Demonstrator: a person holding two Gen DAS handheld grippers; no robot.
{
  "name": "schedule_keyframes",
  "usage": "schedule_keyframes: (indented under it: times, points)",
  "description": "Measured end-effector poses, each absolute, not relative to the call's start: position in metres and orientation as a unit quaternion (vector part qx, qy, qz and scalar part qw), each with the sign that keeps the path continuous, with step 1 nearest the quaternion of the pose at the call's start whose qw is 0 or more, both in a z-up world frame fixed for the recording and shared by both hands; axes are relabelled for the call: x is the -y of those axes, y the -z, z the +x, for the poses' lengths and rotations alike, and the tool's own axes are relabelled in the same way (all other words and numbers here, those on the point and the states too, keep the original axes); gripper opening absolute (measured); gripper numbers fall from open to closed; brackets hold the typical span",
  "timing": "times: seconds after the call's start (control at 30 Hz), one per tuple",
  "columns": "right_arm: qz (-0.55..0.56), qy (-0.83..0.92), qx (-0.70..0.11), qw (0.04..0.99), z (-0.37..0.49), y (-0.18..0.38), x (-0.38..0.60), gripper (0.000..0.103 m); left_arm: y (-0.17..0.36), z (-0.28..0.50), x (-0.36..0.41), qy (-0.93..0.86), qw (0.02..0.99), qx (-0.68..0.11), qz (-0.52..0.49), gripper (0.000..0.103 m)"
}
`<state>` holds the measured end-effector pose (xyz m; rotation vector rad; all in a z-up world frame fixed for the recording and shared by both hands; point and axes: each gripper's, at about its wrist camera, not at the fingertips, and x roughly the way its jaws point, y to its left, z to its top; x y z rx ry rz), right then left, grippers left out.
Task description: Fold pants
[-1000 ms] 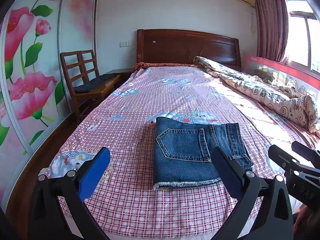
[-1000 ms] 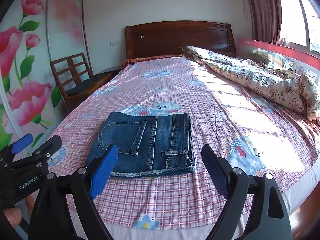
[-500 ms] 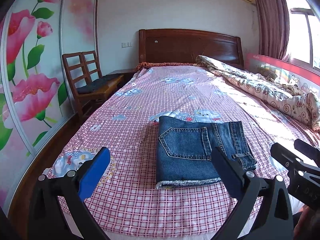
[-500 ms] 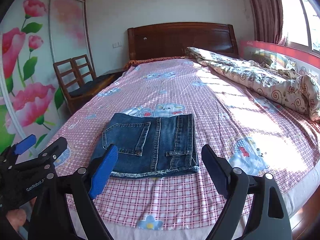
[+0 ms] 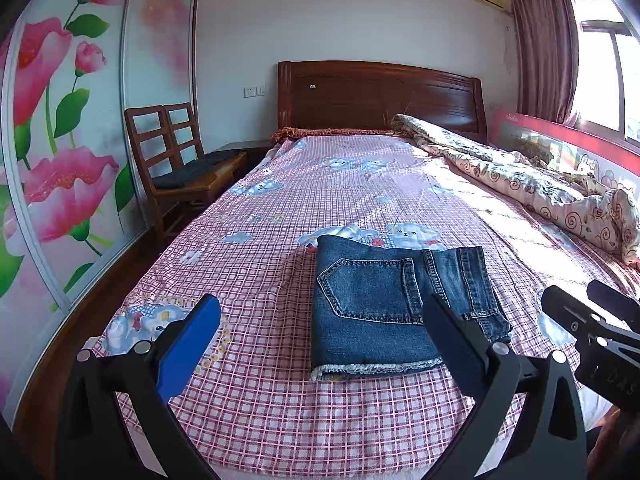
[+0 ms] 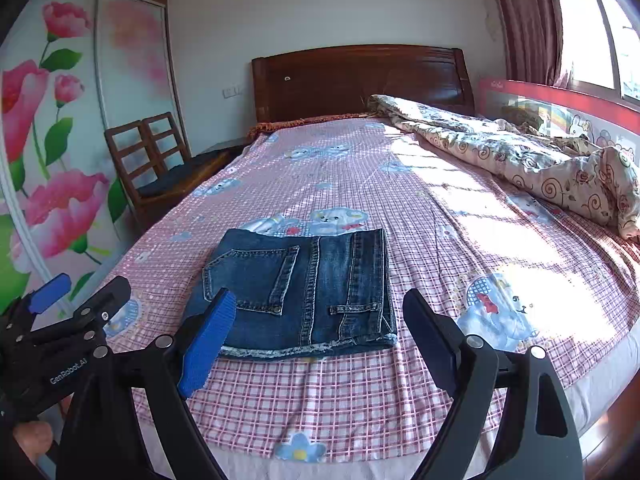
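"GenRobot.AI" reads on the left gripper at 9 o'clock. Both grippers, right included, gape wide, backed slightly from the folded jeans.

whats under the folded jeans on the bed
The folded jeans lie flat on the pink checked bedsheet; a cartoon bear print shows just behind them. Anything printed beneath them is covered.

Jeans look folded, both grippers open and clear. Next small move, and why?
Probably back both off and stop: the blue denim pants lie as a compact flat rectangle on the pink checked bedsheet, while the left gripper and right gripper are open, holding nothing.
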<state>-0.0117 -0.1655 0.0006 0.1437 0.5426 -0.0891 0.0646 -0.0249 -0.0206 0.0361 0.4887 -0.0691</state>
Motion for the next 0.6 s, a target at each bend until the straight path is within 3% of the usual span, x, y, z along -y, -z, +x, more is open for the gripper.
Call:
schedule_keyframes:
  times: [0.6]
  points:
    - [0.077, 0.041, -0.258, 0.962, -0.0122, -0.0048, 0.1669, 0.085, 0.0200, 0.0622, 0.0254, 0.047, 0.973, -0.224, 0.016, 0.101]
